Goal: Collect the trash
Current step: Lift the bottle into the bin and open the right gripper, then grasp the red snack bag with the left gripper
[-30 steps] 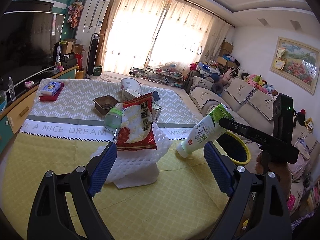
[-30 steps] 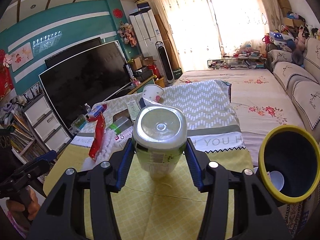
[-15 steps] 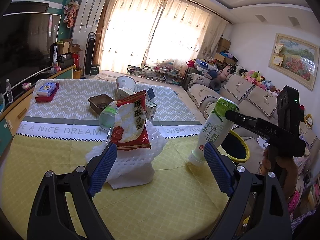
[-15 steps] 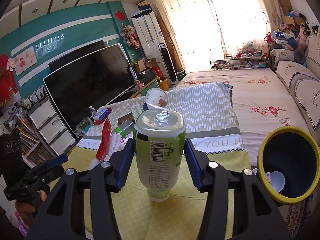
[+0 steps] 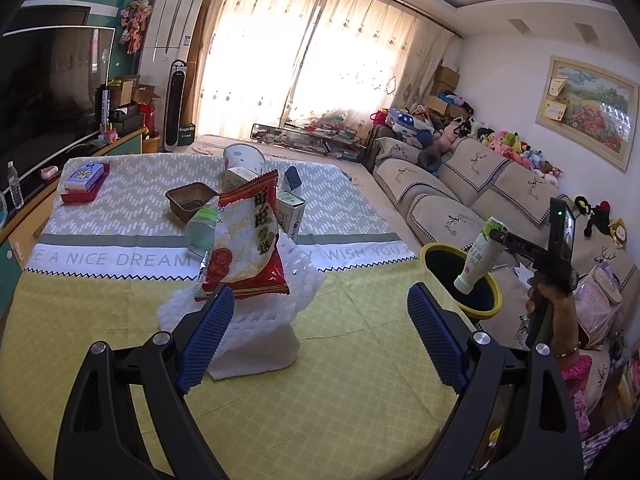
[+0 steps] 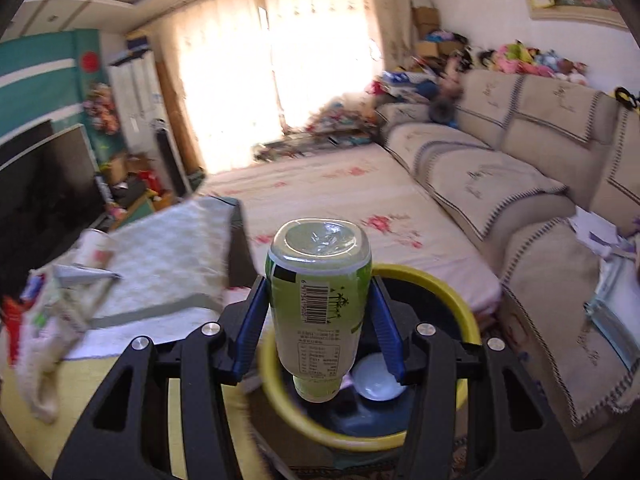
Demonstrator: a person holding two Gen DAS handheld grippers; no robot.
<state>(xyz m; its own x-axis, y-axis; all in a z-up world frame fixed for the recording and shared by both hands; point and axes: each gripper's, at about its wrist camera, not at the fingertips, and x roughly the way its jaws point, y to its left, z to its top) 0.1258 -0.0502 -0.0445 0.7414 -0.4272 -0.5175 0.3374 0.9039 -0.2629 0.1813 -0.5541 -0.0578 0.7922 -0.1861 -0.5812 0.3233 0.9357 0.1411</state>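
bottle (image 6: pixel 320 304) cap hidden | bin (image 6: pixel 460 300) rim partly covered | table (image 6: pixel 168 248) blurred

Right tool (image 5: pixel 490 236) with bottle (image 5: pixel 478 258) above yellow-rimmed bin (image 5: pixel 460 250)

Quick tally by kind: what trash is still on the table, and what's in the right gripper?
Snack bags: 1
White foam wraps: 1
Clear bottles: 1
Foil trays: 1
Cartons: 2
Paper cups: 1
Green bottles in right gripper: 1
Total: 8
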